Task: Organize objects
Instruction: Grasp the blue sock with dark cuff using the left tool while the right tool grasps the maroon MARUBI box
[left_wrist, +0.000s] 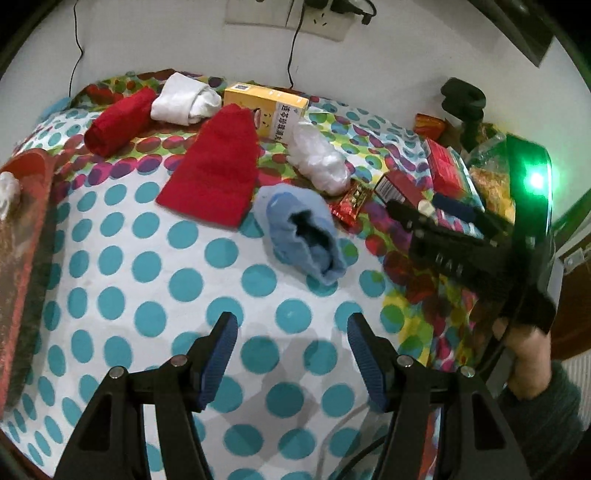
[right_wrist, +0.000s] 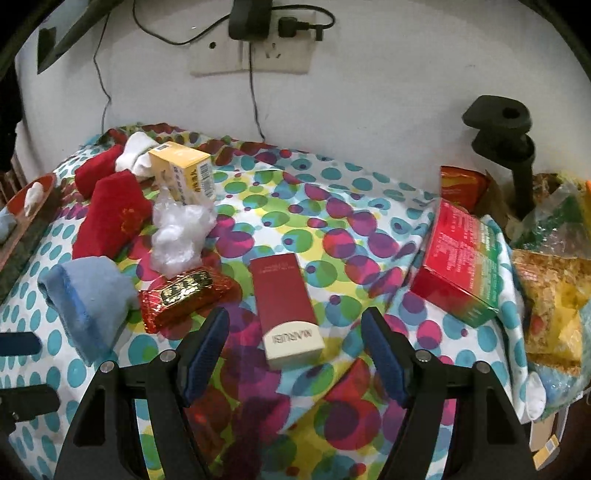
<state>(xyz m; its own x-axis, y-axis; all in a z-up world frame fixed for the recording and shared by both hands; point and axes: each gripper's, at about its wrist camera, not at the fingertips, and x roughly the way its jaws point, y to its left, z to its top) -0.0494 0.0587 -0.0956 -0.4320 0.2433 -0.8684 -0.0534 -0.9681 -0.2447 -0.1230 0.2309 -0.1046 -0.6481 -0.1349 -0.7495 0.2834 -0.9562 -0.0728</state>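
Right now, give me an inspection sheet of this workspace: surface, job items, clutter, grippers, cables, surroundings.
Surface: dotted cloth, wrinkled on the right.
Job's things: blue sock; flat red sock; rolled red sock; white sock; yellow box; slim red box; red-green box; red candy packet.
Clutter: crumpled clear plastic; snack bags piled at the right edge; tray at the left edge.
Grippers: left gripper open, empty; right gripper open, slim red box's near end between its jaws, not gripped.
Cables: cords hang from the wall socket.
Surroundings: white wall; black clamp stand.
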